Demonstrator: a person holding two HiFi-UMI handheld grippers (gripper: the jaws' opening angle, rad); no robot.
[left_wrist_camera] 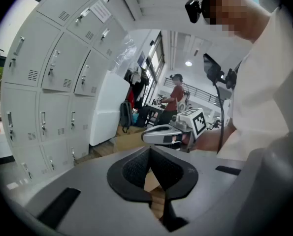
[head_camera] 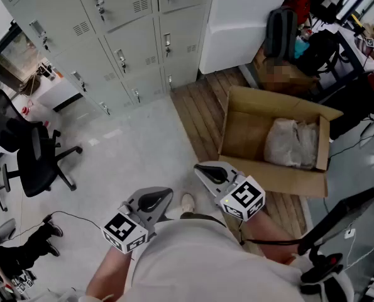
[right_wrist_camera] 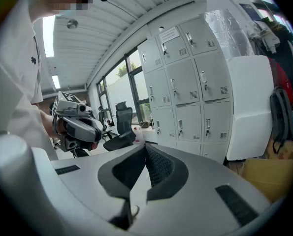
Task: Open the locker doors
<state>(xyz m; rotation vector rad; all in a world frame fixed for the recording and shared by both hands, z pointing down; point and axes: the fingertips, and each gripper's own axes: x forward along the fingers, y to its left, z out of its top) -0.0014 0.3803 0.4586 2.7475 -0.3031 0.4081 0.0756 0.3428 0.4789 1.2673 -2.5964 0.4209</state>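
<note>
The left gripper and the right gripper each have jaws pressed together on nothing. The lockers (every door closed) stand well ahead of both tips. A cardboard box sits just beyond the right gripper's right side.

Lockers top rows off-frame, hd view
</note>
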